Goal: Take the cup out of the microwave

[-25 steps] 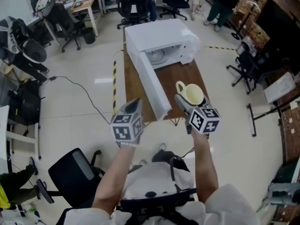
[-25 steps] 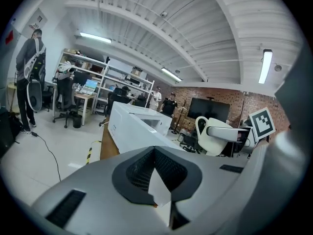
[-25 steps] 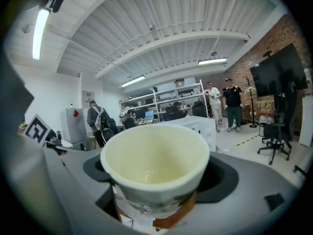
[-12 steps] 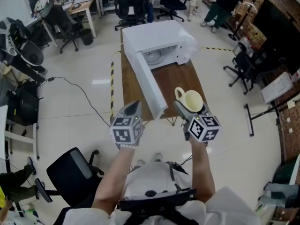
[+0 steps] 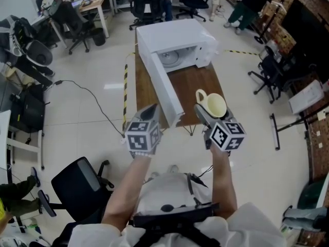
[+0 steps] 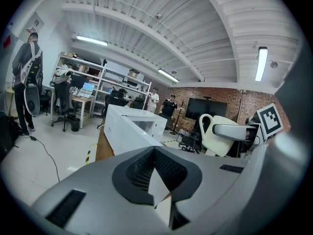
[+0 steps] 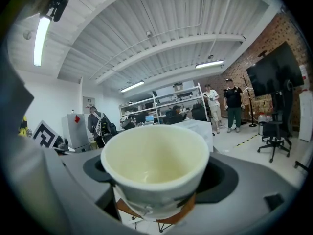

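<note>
A cream cup [image 5: 212, 104] with a handle sits between the jaws of my right gripper [image 5: 208, 111], which is shut on it, above the front right corner of the wooden table [image 5: 198, 84]. The cup [image 7: 154, 168] fills the right gripper view, upright and empty. The white microwave [image 5: 177, 40] stands at the table's far end, with its door [image 5: 165, 89] swung open toward me. My left gripper [image 5: 150, 111] hovers by the door's near end, shut with nothing in it. From the left gripper view the cup [image 6: 217, 136] shows to the right, the microwave [image 6: 132, 126] ahead.
A black office chair [image 5: 82, 181] stands at my lower left and more chairs [image 5: 270, 68] at the right. A cable [image 5: 95, 102] and yellow-black tape [image 5: 125, 94] lie on the floor left of the table. People [image 5: 247, 1] stand at the back.
Both grippers have come slightly toward me, away from the microwave. The cup stays in the right gripper.
</note>
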Action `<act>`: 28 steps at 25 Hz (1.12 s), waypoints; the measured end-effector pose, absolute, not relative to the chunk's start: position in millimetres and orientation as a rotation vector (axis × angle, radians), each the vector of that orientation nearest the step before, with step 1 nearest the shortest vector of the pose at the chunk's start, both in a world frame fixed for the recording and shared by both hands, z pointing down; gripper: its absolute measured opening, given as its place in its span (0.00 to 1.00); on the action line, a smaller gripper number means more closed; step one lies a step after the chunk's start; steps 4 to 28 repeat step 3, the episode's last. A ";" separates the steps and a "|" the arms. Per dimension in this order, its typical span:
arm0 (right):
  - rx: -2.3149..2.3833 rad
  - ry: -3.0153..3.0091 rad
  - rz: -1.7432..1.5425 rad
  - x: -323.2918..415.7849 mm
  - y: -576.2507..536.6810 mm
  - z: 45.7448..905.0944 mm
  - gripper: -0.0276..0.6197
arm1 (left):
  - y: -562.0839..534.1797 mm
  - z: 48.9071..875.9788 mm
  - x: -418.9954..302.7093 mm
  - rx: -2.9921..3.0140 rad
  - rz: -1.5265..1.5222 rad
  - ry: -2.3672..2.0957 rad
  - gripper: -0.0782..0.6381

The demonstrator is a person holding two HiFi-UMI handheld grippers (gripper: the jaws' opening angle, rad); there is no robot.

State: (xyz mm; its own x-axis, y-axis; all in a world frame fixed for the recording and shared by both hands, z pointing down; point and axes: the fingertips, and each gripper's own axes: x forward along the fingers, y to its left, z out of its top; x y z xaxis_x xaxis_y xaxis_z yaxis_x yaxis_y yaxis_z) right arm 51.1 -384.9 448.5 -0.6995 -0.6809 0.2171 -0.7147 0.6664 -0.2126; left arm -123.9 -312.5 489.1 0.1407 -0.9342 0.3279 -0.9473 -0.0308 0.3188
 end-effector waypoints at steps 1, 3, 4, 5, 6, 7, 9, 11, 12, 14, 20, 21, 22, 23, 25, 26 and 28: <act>1.160 -2.758 0.431 52.2 -386.1 448.6 0.78 | -313.3 488.3 -123.5 1.969 0.036 -1.801 0.10; 1.162 -2.758 0.433 54.4 -388.2 448.8 0.78 | -315.0 486.8 -122.4 1.967 0.031 -1.805 0.10; 1.162 -2.758 0.433 54.4 -388.2 448.8 0.78 | -315.0 486.8 -122.4 1.967 0.031 -1.805 0.10; 1.162 -2.758 0.433 54.4 -388.2 448.8 0.78 | -315.0 486.8 -122.4 1.967 0.031 -1.805 0.10; 1.162 -2.758 0.433 54.4 -388.2 448.8 0.78 | -315.0 486.8 -122.4 1.967 0.031 -1.805 0.10; 1.162 -2.758 0.433 54.4 -388.2 448.8 0.78 | -315.0 486.8 -122.4 1.967 0.031 -1.805 0.10; 1.162 -2.758 0.433 54.4 -388.2 448.8 0.78 | -315.0 486.8 -122.4 1.967 0.031 -1.805 0.10; 1.162 -2.758 0.433 54.4 -388.2 448.8 0.78 | -315.0 486.8 -122.4 1.967 0.031 -1.805 0.10; 1.162 -2.758 0.433 54.4 -388.2 448.8 0.78 | -315.0 486.8 -122.4 1.967 0.031 -1.805 0.10; 1.162 -2.758 0.433 54.4 -388.2 448.8 0.78 | -315.0 486.8 -122.4 1.967 0.031 -1.805 0.10; 1.162 -2.758 0.433 54.4 -388.2 448.8 0.78 | -315.0 486.8 -122.4 1.967 0.031 -1.805 0.10; 1.162 -2.758 0.433 54.4 -388.2 448.8 0.78 | -315.0 486.8 -122.4 1.967 0.031 -1.805 0.10; 1.162 -2.758 0.433 54.4 -388.2 448.8 0.78 | -315.0 486.8 -122.4 1.967 0.031 -1.805 0.10; 1.162 -2.758 0.433 54.4 -388.2 448.8 0.78 | -315.0 486.8 -122.4 1.967 0.031 -1.805 0.10; 1.162 -2.758 0.433 54.4 -388.2 448.8 0.78 | -315.0 486.8 -122.4 1.967 0.031 -1.805 0.10; 1.162 -2.758 0.433 54.4 -388.2 448.8 0.78 | -315.0 486.8 -122.4 1.967 0.031 -1.805 0.10; 1.162 -2.758 0.433 54.4 -388.2 448.8 0.78 | -315.0 486.8 -122.4 1.967 0.031 -1.805 0.10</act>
